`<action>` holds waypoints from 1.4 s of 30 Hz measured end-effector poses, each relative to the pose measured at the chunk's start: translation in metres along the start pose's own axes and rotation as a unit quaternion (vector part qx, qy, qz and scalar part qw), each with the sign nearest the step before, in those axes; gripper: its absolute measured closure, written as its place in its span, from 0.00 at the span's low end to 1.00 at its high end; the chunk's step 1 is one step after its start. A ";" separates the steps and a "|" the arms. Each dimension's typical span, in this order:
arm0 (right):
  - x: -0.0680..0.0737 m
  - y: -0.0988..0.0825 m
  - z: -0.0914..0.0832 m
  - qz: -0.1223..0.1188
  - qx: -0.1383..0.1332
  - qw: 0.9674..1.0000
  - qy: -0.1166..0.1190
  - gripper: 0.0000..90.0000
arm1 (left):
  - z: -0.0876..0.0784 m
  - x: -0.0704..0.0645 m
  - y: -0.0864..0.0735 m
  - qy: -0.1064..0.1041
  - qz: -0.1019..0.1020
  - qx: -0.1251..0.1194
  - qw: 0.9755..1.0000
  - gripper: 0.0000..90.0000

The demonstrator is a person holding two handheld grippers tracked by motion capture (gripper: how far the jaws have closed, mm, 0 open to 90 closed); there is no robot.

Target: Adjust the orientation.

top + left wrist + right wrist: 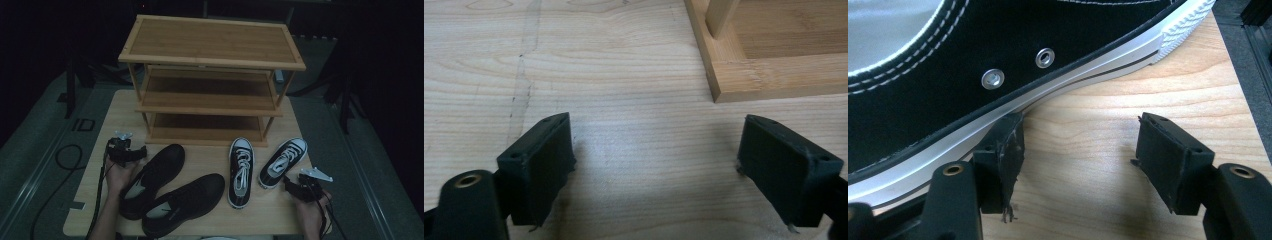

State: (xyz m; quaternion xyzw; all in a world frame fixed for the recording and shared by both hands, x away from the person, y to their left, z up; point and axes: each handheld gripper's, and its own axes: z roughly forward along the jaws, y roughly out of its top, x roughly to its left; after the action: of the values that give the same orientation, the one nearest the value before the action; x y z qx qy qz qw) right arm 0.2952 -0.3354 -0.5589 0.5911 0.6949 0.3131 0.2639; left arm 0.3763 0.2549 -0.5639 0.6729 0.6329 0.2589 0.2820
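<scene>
The wooden shoe rack (210,75) stands at the back of the desk (100,200). Before it lie two black leather shoes (170,187) and two black canvas sneakers (265,167). The left hand-held gripper (131,154) rests low beside the leather pair, jaws apart over bare wood. The right hand-held gripper (292,186) sits by the right sneaker (998,65), jaws apart; its own view shows one jaw under the sole's edge.

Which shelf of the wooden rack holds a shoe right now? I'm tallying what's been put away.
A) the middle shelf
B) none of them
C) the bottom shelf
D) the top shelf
B: all three shelves of the rack are bare, and both black shoes and both sneakers lie on the table.
</scene>
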 end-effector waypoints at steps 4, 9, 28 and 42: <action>0.000 0.000 0.000 0.000 0.000 1.000 0.000 0.39 | -0.002 0.001 -0.001 0.000 0.000 0.000 1.000 0.17; 0.000 0.000 0.000 -0.002 0.001 1.000 0.001 0.39 | -0.007 0.003 -0.005 -0.014 0.012 -0.008 1.000 0.34; -0.001 0.001 0.001 -0.002 0.002 1.000 0.005 0.38 | -0.025 0.010 -0.003 -0.035 0.037 0.019 0.999 0.57; -0.001 0.001 0.001 -0.002 0.002 1.000 0.005 0.38 | -0.074 0.017 0.004 -0.093 0.061 0.022 0.994 0.62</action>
State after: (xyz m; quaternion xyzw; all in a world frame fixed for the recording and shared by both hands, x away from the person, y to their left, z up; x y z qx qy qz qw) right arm 0.2966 -0.3358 -0.5588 0.5885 0.6980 0.3142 0.2603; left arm 0.3281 0.2752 -0.5094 0.7377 0.5668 0.1981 0.3087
